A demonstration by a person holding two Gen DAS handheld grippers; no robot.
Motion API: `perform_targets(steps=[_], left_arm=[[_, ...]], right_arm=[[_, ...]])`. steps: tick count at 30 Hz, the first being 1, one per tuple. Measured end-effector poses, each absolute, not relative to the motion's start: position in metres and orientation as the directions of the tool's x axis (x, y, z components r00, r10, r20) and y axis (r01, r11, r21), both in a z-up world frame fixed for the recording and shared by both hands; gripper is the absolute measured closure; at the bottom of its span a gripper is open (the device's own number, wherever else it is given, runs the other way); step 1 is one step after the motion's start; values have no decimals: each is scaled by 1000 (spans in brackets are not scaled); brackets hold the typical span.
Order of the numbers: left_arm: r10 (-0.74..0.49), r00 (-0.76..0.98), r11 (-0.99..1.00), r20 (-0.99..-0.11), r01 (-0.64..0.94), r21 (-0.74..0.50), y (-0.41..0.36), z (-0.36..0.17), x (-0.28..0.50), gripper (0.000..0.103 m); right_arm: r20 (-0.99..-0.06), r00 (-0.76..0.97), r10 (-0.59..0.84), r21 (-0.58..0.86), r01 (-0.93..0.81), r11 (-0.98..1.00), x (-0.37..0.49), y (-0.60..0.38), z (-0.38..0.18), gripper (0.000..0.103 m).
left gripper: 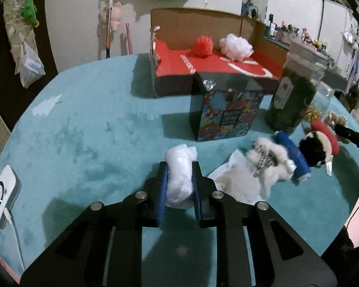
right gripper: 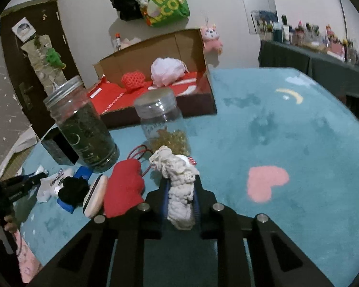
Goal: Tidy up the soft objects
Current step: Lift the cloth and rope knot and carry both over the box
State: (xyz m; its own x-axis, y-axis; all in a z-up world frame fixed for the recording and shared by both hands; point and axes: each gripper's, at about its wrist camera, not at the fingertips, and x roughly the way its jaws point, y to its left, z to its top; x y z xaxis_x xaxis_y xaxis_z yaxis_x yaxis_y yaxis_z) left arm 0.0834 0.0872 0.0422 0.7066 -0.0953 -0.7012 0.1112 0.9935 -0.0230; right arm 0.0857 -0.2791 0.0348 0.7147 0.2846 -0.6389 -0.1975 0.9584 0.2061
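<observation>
My left gripper (left gripper: 179, 167) is shut on a white cotton wad (left gripper: 180, 174) just above the teal rug. My right gripper (right gripper: 180, 181) is shut on a cream knitted piece (right gripper: 178, 186). A cardboard box with a red lining (left gripper: 174, 64) stands at the back and holds a red mesh puff (left gripper: 204, 44) and a white puff (left gripper: 235, 46); the box (right gripper: 203, 76) shows in the right wrist view too. A white furry toy (left gripper: 272, 165), a blue piece (left gripper: 293, 154) and a black-and-red plush (left gripper: 319, 147) lie to the right. A red knitted item (right gripper: 123, 189) lies beside my right gripper.
A patterned box (left gripper: 225, 117) and a jar of dark green contents (left gripper: 292, 100) stand mid-rug. A second jar with gold beads (right gripper: 165, 124) stands ahead of my right gripper. A white device with a cable (left gripper: 2, 191) lies at the left rug edge.
</observation>
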Motion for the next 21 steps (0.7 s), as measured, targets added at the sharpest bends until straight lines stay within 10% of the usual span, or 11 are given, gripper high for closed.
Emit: perform_targets(steps=[21], left_arm=[[-399, 659, 903, -638, 404, -148, -8, 71, 72, 86]], right_arm=[[-558, 697, 450, 212, -405, 889, 55, -226, 64, 84]])
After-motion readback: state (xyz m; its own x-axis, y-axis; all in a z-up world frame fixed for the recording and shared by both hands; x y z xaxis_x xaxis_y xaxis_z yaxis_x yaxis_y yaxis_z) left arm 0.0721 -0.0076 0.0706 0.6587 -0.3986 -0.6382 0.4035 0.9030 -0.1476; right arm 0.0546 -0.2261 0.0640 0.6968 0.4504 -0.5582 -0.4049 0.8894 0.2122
